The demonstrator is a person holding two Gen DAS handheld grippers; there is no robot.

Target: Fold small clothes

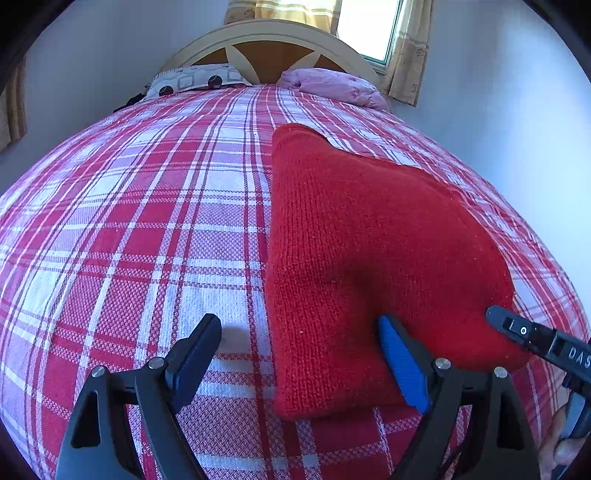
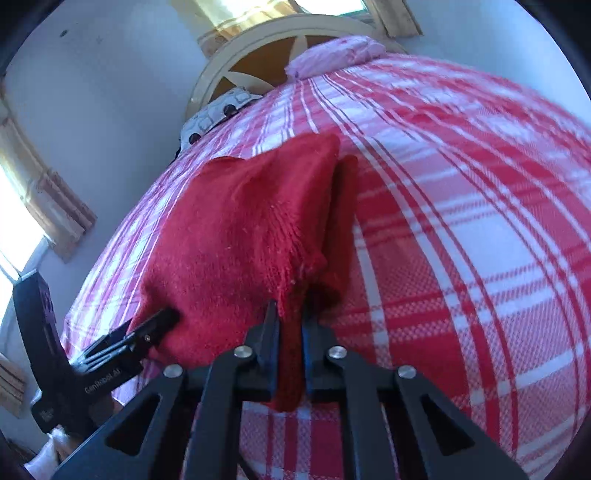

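Observation:
A red knitted garment (image 1: 369, 240) lies on the red-and-white checked bedspread (image 1: 129, 221). My left gripper (image 1: 298, 321) is open and wide at the garment's near left edge. Its blue-padded right finger (image 1: 402, 365) rests over the knit, and its left finger (image 1: 199, 347) is over bare bedspread. In the right wrist view my right gripper (image 2: 291, 314) is shut on a bunched fold of the garment (image 2: 240, 229) at its near right corner, and the red cloth hangs down between the pads. One finger of the right gripper (image 1: 517, 328) shows at the left wrist view's right edge.
At the head of the bed are a patterned pillow (image 1: 195, 79), a pink pillow (image 1: 332, 86) and a rounded headboard (image 1: 266, 40). A curtained window (image 1: 369, 29) is behind it. A wall runs along the bed's right side. A hand (image 1: 561, 446) holds the right gripper.

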